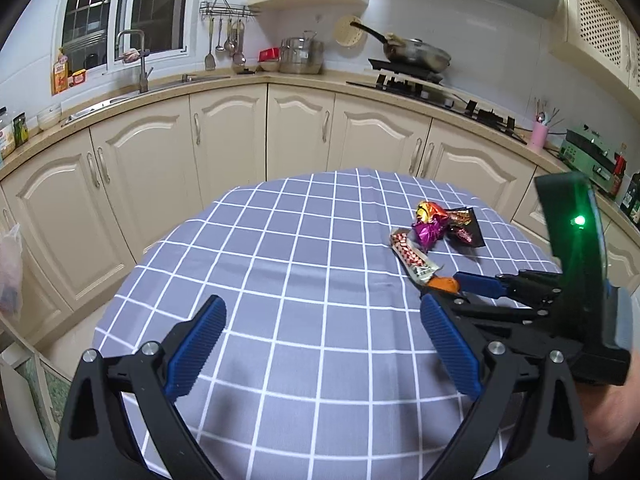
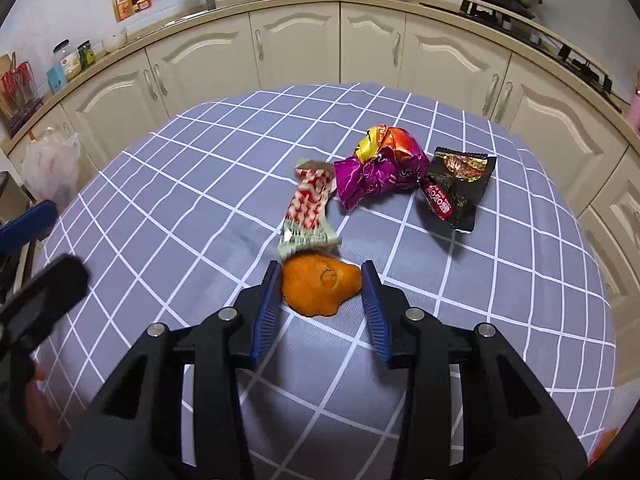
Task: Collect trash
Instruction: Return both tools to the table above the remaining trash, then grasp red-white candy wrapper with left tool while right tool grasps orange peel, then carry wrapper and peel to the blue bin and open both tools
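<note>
The right gripper [image 2: 320,280] straddles the orange peel [image 2: 320,289], jaws parted for grasping, beside the striped wrapper [image 2: 310,210]; the left gripper [image 1: 320,320] waits released.

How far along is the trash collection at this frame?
Nothing looks collected yet. In hand: the right gripper straddles the orange peel piece, fingers open, not yet closed. Left: the red-and-white wrapper, the crumpled purple foil bag and the black snack packet lie on the checked tablecloth. The left gripper is open, empty.

I see matt checked cloth [image 2: 200,208] over desk; glossy crinkled foil wrapper [image 2: 380,172]; dimpled orange peel [image 2: 320,288]; ribbed plastic claw pads [image 2: 266,312].
</note>
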A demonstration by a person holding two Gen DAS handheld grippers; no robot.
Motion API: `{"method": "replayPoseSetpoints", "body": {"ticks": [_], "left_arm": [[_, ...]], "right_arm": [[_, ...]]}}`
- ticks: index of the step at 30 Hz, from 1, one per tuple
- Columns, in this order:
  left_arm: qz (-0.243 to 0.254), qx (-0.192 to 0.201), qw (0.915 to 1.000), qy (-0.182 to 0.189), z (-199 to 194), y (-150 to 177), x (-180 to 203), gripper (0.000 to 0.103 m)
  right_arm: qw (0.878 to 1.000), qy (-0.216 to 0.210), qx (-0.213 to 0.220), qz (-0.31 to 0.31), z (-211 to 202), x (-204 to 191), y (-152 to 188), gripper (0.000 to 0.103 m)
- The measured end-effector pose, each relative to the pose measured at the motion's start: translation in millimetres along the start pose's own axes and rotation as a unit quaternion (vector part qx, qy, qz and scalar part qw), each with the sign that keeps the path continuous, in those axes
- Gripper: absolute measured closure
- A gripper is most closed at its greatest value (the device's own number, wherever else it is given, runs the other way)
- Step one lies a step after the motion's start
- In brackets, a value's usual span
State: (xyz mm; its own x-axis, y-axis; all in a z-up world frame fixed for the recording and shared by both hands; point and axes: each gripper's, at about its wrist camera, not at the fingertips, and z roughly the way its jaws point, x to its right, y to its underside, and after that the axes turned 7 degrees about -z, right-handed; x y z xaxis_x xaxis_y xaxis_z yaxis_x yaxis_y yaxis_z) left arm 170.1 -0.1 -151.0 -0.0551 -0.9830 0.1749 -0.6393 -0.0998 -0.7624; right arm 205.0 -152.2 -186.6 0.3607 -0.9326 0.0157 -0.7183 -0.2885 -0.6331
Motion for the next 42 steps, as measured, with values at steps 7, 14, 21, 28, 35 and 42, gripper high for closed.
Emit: {"method": "replayPoseSetpoints", "body": {"ticks": [7,14,21,28,35,42], "left_arm": [[0.03,-0.025,0.9992,0.008,27,-6,35,0.007],[0.073,-0.06,0.9955,-0.005,71,-15,77,0.007],[0.073,-0.106,0.9917,-0.008,115,-26,86,0.027],[0.064,-0.117,0.9906,0.031,109,-20,81,0.075],[0.041,-0.098,0.9929,0.054,65,3,69,0.076],[0.027,-0.052,0.9949,0.082,7,19,68,0.076]], "right_arm": [[0.999,0.012,0.021,0.047,-22,38,19,0.064],[0.99,0.007,0.053,0.133,-38,87,31,0.064],[0.985,-0.006,0.068,0.159,-45,108,35,0.064],[0.983,-0.006,0.078,0.164,-66,110,48,0.064],[0.983,-0.001,0.09,0.161,-97,102,64,0.064],[0.981,0.016,0.106,0.162,-132,96,88,0.064]]}}
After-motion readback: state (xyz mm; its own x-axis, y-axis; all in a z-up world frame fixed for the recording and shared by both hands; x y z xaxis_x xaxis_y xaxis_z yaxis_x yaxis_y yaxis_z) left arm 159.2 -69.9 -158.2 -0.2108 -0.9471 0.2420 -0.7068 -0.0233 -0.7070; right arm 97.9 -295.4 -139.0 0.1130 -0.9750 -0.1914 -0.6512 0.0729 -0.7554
